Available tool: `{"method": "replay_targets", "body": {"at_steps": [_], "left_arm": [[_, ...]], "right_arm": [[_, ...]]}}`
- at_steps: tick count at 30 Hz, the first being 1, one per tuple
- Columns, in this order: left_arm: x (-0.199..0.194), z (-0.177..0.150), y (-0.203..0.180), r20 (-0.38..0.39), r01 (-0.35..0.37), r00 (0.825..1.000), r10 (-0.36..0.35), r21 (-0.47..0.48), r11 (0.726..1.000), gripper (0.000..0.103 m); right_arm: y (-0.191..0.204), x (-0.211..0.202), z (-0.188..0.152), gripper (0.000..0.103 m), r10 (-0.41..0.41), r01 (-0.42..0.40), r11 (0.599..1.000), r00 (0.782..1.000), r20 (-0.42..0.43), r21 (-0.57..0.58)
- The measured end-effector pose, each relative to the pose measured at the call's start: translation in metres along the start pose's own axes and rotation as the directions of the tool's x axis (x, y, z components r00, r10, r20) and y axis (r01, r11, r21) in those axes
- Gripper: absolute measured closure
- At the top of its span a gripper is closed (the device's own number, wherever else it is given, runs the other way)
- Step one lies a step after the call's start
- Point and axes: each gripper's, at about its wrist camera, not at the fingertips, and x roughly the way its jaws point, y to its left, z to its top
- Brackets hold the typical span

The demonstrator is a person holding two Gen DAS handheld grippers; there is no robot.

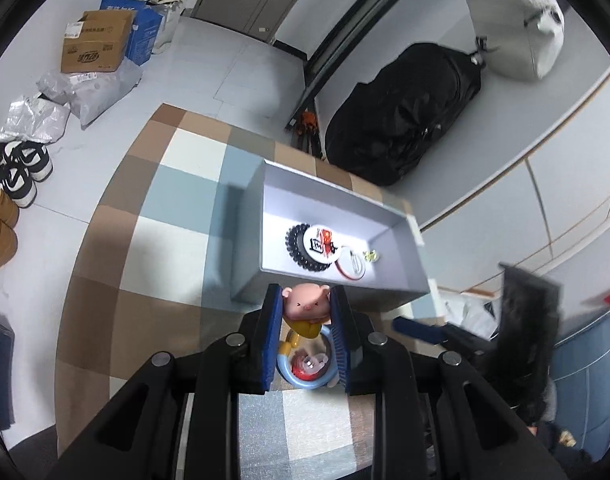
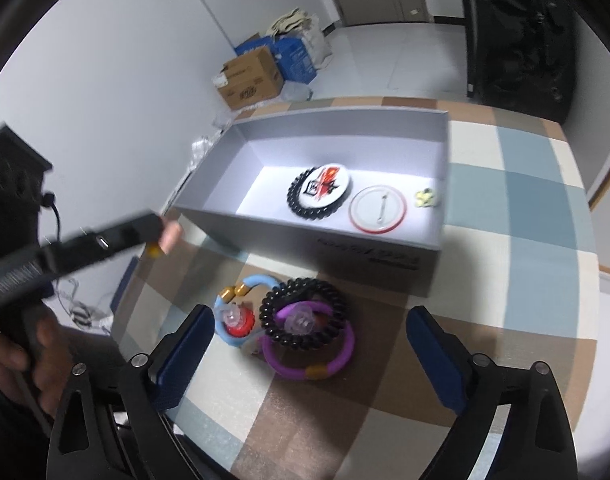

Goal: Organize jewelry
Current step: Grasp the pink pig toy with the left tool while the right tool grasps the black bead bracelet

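My left gripper (image 1: 307, 298) is shut on a small pink pig figure (image 1: 307, 305) with a yellow body, held just in front of the grey box (image 1: 325, 184). In the box lie a black spiral hair tie (image 1: 305, 258), a printed white badge (image 1: 323, 242), a red-rimmed badge (image 1: 351, 266) and a tiny yellow-green piece (image 1: 372, 256). My right gripper (image 2: 310, 314) stands open above a black spiral hair tie (image 2: 325, 292), a purple bracelet (image 2: 297, 368) and a blue bracelet (image 2: 257, 280) on the checked cloth. In the right wrist view the left gripper (image 2: 161, 236) comes in from the left with the pig figure (image 2: 172, 235).
The grey box (image 2: 337, 128) stands on a checked tablecloth (image 2: 517, 208). A black bag (image 1: 401, 112) sits beyond the table's far edge. Cardboard boxes (image 1: 97, 44), parcels and shoes (image 1: 19, 168) lie on the floor at the left. A person's hand (image 2: 13, 356) holds the left gripper's handle.
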Motion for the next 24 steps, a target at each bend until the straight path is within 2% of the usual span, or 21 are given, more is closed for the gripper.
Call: {"method": "replay_targets", "body": {"at_steps": [7, 9, 13, 15, 24], "left_arm": [[0.001, 0.000, 0.006, -0.005, 0.013, 1.000, -0.013, -0.023, 1.000, 0.084], [0.001, 0.000, 0.007, -0.006, 0.012, 1.000, -0.012, -0.022, 1.000, 0.084], [-0.001, -0.001, 0.008, -0.006, 0.017, 1.000, -0.017, -0.029, 0.999, 0.084], [-0.002, -0.001, 0.008, -0.005, 0.017, 1.000, -0.017, -0.029, 0.999, 0.084], [-0.002, 0.000, 0.008, 0.003, 0.017, 1.000, -0.017, -0.022, 1.000, 0.084]], "right_arm": [[0.003, 0.020, 0.004, 0.022, -0.044, 0.044, 0.999, 0.998, -0.035, -0.022], [0.006, 0.023, 0.005, 0.030, -0.059, 0.058, 0.998, 0.998, -0.037, -0.031], [0.014, 0.028, 0.005, 0.039, -0.089, 0.086, 0.993, 0.995, -0.038, -0.081], [0.019, 0.029, 0.003, 0.049, -0.091, 0.087, 0.991, 0.995, -0.038, -0.102], [0.019, 0.022, 0.004, 0.055, -0.073, 0.072, 0.993, 0.997, -0.014, -0.092]]}}
